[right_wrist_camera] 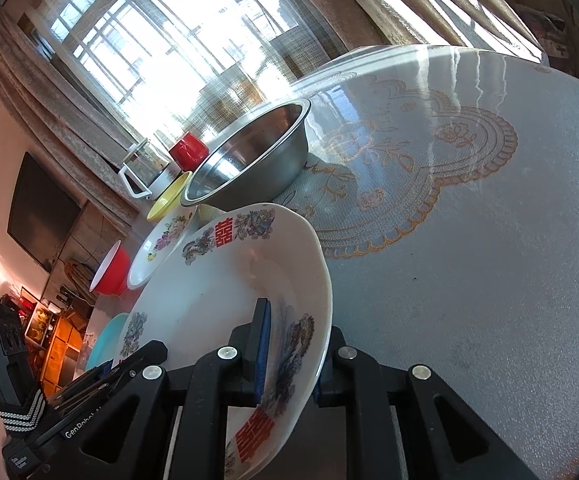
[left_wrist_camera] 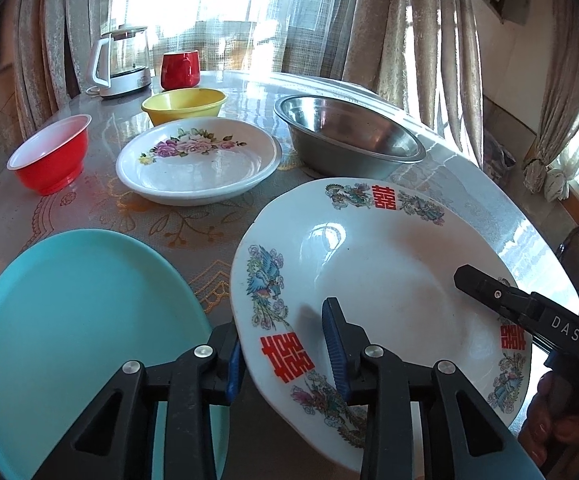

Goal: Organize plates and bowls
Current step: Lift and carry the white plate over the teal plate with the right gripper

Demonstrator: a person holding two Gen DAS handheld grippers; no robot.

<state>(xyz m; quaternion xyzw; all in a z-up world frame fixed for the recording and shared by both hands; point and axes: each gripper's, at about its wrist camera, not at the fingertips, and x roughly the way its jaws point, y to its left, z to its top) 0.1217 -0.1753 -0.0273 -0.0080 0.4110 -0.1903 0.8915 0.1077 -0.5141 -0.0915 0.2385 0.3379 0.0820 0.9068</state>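
Okay, both grippers are on the big white plate with red double-happiness characters and phoenix print [left_wrist_camera: 369, 280], which is tilted with its right edge lifted off the table. The left gripper [left_wrist_camera: 285, 356] points steeply down, and its blue-padded fingers [left_wrist_camera: 335, 344] straddle the plate's near rim at 7 o'clock: one pad is inside the well, the other outside under the rim. The gap looks loose, so I can't tell if it is really clamped. The right gripper [right_wrist_camera: 289, 356] comes in from 4 o'clock, clenched on the plate's rim, one pad on the inner face and one behind it; part of a hand [left_wrist_camera: 545, 412] shows below its body.

A flat turquoise round plate [left_wrist_camera: 81, 328] lies just beside the held plate at 9 o'clock, edges almost touching. A white floral shallow dish [left_wrist_camera: 197, 160] sits at 11 o'clock, a stainless steel bowl [left_wrist_camera: 349, 132] at 1 o'clock close to the plate's far rim, a red bowl with white inside [left_wrist_camera: 49, 156] at 10 o'clock, and a yellow bowl [left_wrist_camera: 183, 106], a red mug [left_wrist_camera: 179, 69] and a glass kettle [left_wrist_camera: 119, 62] sit far back.

In the right wrist view the lace-patterned table cover [right_wrist_camera: 469, 240] is open toward 2 o'clock; the table edge is near on the right
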